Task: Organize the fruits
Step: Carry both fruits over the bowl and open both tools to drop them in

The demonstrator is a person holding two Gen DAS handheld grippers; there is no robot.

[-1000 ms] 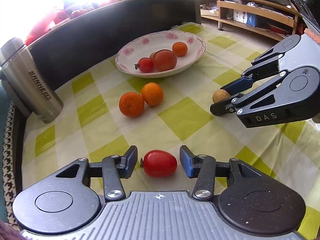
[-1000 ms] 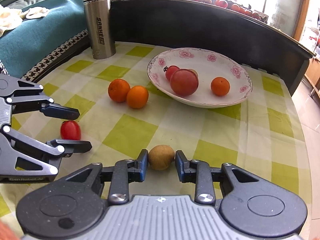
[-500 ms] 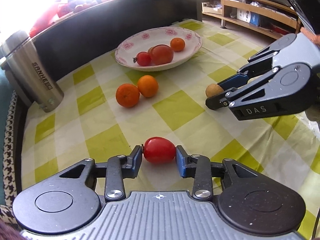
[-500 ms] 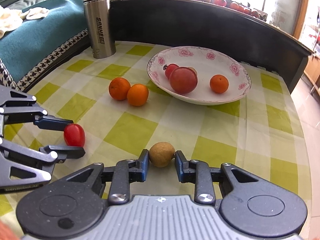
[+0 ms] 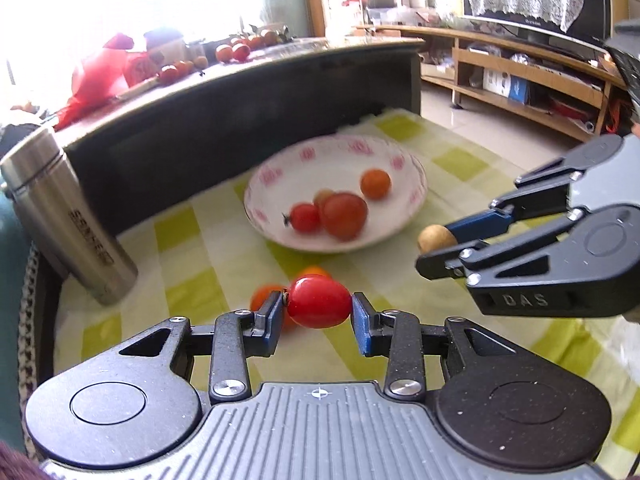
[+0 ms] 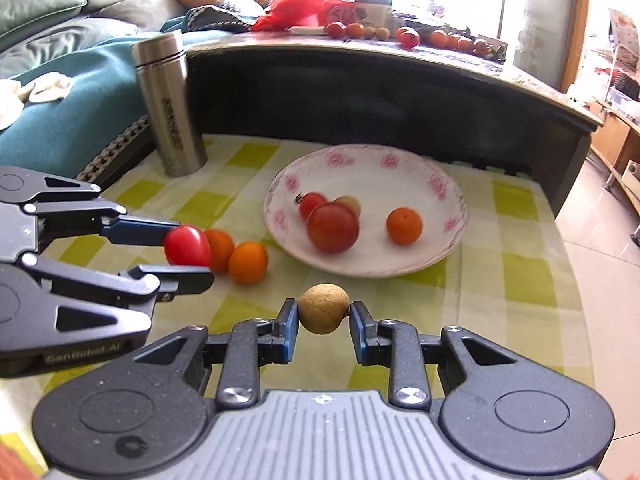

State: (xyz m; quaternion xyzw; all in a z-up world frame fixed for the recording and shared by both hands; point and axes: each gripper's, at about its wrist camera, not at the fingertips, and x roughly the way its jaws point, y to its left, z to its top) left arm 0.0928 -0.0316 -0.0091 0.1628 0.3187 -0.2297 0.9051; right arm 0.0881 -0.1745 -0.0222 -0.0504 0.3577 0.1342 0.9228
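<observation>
My left gripper [image 5: 319, 309] is shut on a small red tomato [image 5: 319, 306], held above the checked tablecloth; the same tomato [image 6: 187, 246] shows in the right wrist view. My right gripper [image 6: 323, 312] is shut on a small brown round fruit [image 6: 323, 309], also lifted; in the left wrist view that brown fruit [image 5: 436, 238] sits between the right gripper's fingers. Ahead stands a white floral plate [image 6: 440, 184] holding a large red tomato [image 6: 332, 227], a small tomato [image 6: 311, 203] and a small orange [image 6: 404, 225]. Two oranges [image 6: 248, 262] lie on the cloth left of the plate.
A steel flask [image 6: 170, 104] stands at the table's back left. A dark curved wall [image 6: 380, 92] runs behind the plate, with more fruit and a red bag on its top. A teal sofa lies left; a TV shelf [image 5: 520, 68] stands right.
Both grippers closed on their fruits and lifted them off the cloth, moving forward toward the plate. The left went from open around the tomato to shut on it.
</observation>
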